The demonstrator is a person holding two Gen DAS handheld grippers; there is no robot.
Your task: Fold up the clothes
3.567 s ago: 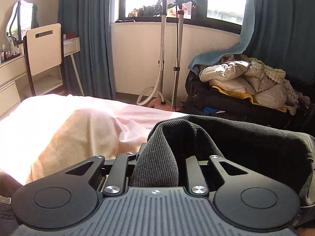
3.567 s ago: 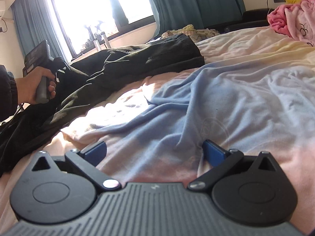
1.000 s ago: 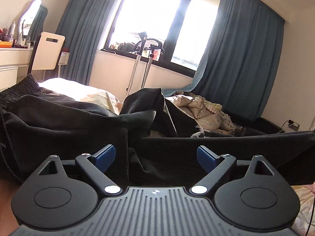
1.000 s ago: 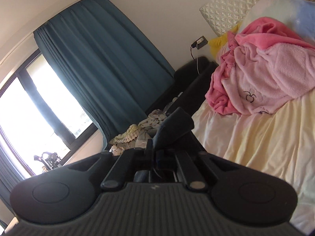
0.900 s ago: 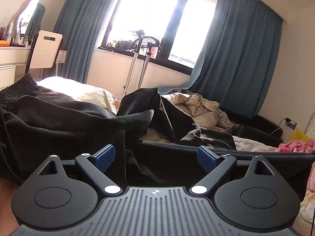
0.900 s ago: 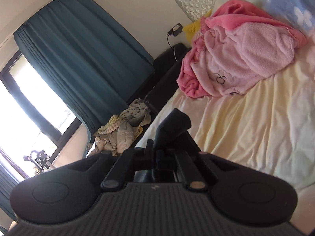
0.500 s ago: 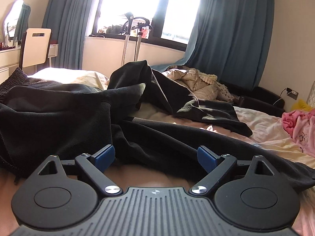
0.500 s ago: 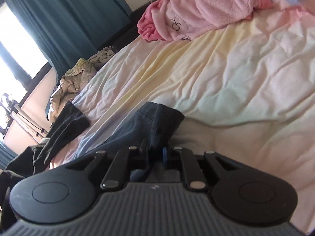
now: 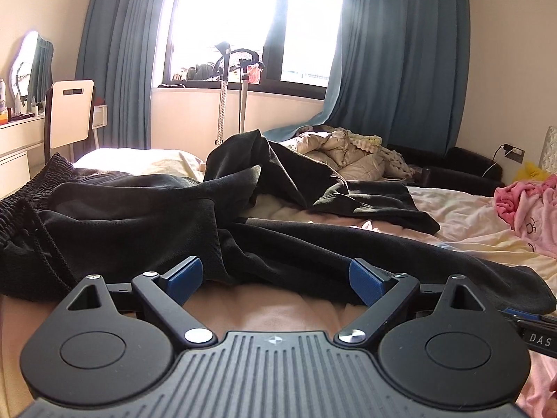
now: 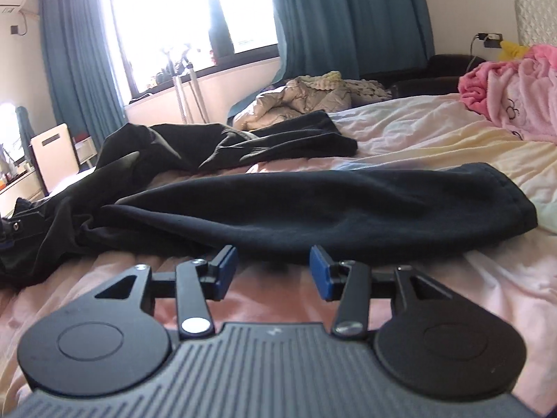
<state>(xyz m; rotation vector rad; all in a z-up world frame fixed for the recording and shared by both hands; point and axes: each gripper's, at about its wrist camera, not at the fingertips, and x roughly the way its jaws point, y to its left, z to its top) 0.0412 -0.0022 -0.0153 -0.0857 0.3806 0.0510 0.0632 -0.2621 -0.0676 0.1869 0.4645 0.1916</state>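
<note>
A pair of black trousers [image 9: 146, 223] lies spread across the bed. Its elastic waistband [image 9: 31, 191] is at the left. One leg [image 10: 313, 205] stretches flat to the right, its hem [image 10: 504, 191] resting on the sheet. The other leg [image 10: 278, 139] lies crumpled farther back. My left gripper [image 9: 274, 277] is open, low over the sheet just short of the near leg, with nothing between its blue pads. My right gripper [image 10: 273, 271] is open too, a little short of the near leg's edge and holding nothing.
A pink blanket [image 10: 515, 90] is heaped at the head of the bed on the right. Beyond the bed are a beige puffer jacket pile [image 9: 348, 153], a black sofa [image 9: 463, 170], a garment steamer stand [image 9: 233, 80], and a white chair [image 9: 69, 115] by a dresser.
The right gripper brought the trouser leg down onto the bed and let go; its jaws now stand apart. The left gripper, shut on the waistband 3.6 s ago, has since stayed open.
</note>
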